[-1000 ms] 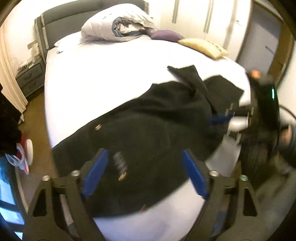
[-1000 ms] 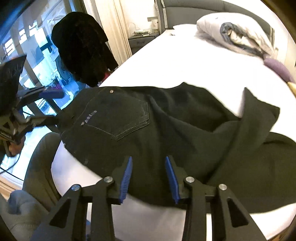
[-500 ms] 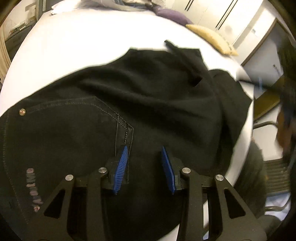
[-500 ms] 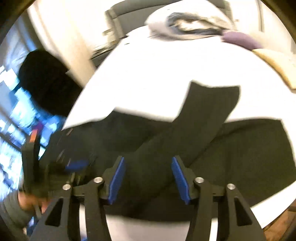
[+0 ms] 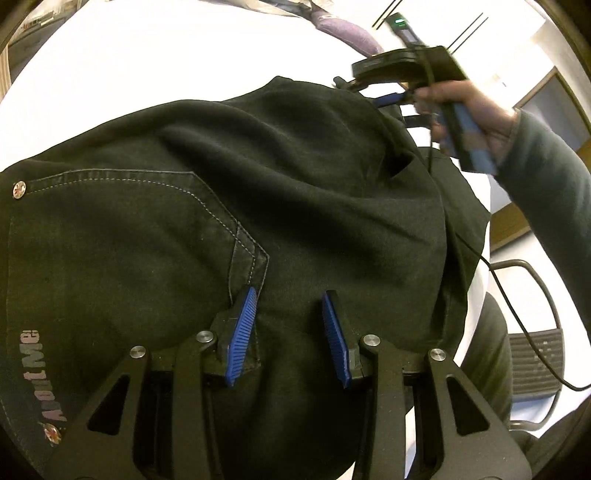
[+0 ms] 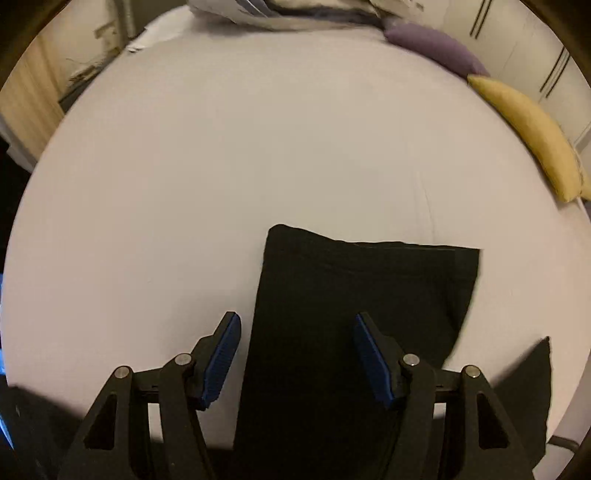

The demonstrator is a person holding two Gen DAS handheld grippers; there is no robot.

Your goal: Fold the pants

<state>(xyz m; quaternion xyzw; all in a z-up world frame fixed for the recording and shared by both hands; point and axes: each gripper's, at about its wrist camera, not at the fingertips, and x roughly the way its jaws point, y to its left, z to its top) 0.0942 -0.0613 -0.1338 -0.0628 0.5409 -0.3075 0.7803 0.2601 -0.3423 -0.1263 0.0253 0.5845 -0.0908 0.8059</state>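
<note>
Black pants [image 5: 258, 206] lie spread on a white bed [image 5: 147, 62], back pocket up. My left gripper [image 5: 290, 306] is open, low over the seat of the pants just right of the pocket corner. My right gripper [image 6: 295, 332] is open, astride a pant leg [image 6: 354, 295] near its hem, which lies on the sheet [image 6: 221, 166]. The right gripper also shows in the left wrist view [image 5: 397, 109] at the far leg end, held by a hand.
A purple cushion [image 6: 436, 48] and a yellow cushion [image 6: 532, 136] lie along the bed's right side. Pillows [image 6: 288, 13] are piled at the head. A chair [image 5: 532, 354] stands off the bed's near right edge.
The left gripper dropped closer onto the pants and its jaws narrowed. The right gripper travelled from the waist area along the leg to the hem end and opened wider.
</note>
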